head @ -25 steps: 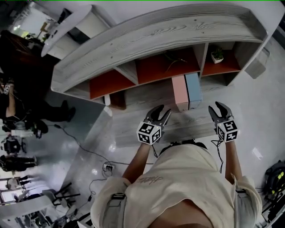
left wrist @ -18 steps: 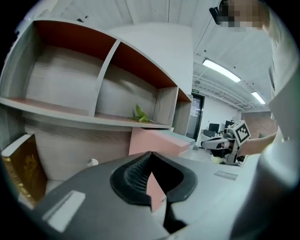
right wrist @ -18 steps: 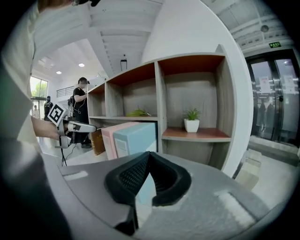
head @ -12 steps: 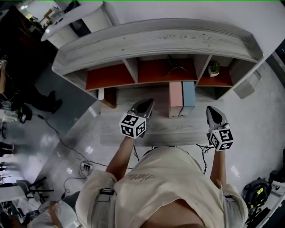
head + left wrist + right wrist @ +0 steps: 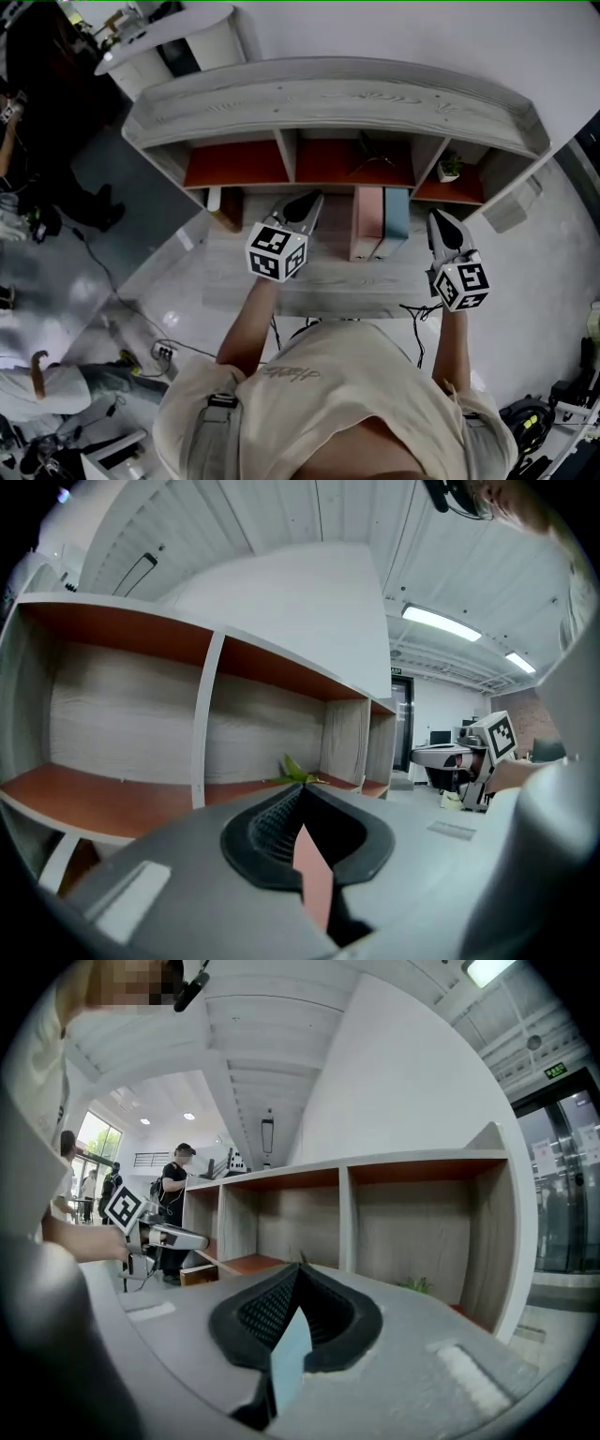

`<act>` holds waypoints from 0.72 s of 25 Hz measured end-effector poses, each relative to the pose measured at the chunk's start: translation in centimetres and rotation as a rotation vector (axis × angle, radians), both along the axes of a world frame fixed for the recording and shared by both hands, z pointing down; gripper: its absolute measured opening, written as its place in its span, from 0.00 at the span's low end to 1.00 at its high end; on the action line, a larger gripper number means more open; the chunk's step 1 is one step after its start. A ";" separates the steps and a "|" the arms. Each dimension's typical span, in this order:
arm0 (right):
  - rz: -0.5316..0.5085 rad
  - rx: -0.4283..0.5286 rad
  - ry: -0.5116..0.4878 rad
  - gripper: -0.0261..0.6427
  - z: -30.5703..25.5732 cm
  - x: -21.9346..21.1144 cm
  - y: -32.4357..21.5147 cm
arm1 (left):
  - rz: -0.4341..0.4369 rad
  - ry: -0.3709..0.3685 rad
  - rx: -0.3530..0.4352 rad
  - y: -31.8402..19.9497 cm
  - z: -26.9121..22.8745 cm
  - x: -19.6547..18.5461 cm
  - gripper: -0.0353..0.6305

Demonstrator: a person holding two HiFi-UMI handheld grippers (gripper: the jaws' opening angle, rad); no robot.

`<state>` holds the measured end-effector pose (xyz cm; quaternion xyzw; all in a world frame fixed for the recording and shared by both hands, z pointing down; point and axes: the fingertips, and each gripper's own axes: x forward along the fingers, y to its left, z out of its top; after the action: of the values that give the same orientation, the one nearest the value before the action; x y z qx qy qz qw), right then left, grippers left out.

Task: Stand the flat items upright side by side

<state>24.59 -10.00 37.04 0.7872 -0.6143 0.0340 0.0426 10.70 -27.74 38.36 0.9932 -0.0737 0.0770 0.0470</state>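
Left tongs (image 5: 307, 202): pressed together at the tips, level with the front of the shelf unit. In the left gripper view (image 5: 300, 791) a thin pink strip shows in the slit behind the closed tips; I cannot tell what it is.
Right tongs (image 5: 439, 223): pressed together too, well apart from the left pair. In the right gripper view (image 5: 300, 1267) a pale blue strip shows in the same slit, also unclear.
Shelf unit (image 5: 337, 98): long grey wood-grain top over three open compartments with orange-red insides.
Surface (image 5: 309, 281): grey wood-grain board in front of the shelf unit, below both tongs.
Left compartment (image 5: 234, 164): only its orange-red inside shows.
Middle compartment (image 5: 328, 161): holds a thin leafy sprig (image 5: 370, 155) lying towards its right side.
Right compartment (image 5: 469, 187): holds a small potted plant (image 5: 450, 167) near its left wall.
Pink item (image 5: 366, 223): stands upright on the surface, between the two tongs, in front of the divider between the middle and right compartments.
Blue item (image 5: 395, 220): stands upright, touching the pink item's right side, the two side by side.
Marker cubes: one on the left tongs (image 5: 277, 251), one on the right (image 5: 461, 284), both facing up at the head camera.
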 end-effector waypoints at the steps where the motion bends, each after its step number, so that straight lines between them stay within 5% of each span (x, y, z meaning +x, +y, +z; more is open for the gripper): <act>1: -0.012 0.004 0.008 0.04 -0.4 -0.1 -0.4 | -0.006 0.011 0.005 -0.1 -0.5 0.0 0.07; 18: -0.057 0.086 0.058 0.04 -3.3 -2.3 -3.3 | -0.159 0.045 0.051 -3.5 -1.2 -3.5 0.07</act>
<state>22.30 -13.31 33.71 0.7712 -0.6357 -0.0165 0.0273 7.22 -31.27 37.12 0.9865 -0.1533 0.0489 0.0290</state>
